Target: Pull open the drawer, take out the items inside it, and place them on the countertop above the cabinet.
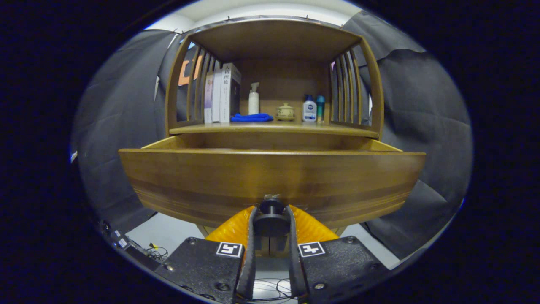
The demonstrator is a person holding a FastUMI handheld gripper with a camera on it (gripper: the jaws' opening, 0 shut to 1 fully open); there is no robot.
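On the countertop (274, 128) of the brown wooden cabinet (274, 38), from left to right, stood a row of upright white and lilac books (221, 95), then a folded blue cloth (252, 118) lying flat with a white spray bottle (253, 99) behind it, a small lidded ceramic pot (285, 112), a white lotion bottle with a blue label (309, 109) and, just beside it, a slim teal bottle (320, 108). Below the countertop, the wide wooden drawer (272, 177) stood pulled out, its inside hidden by the front panel. The gripper (271, 223) was clenched on the drawer's round dark knob (271, 217), both fingers pressing its sides.
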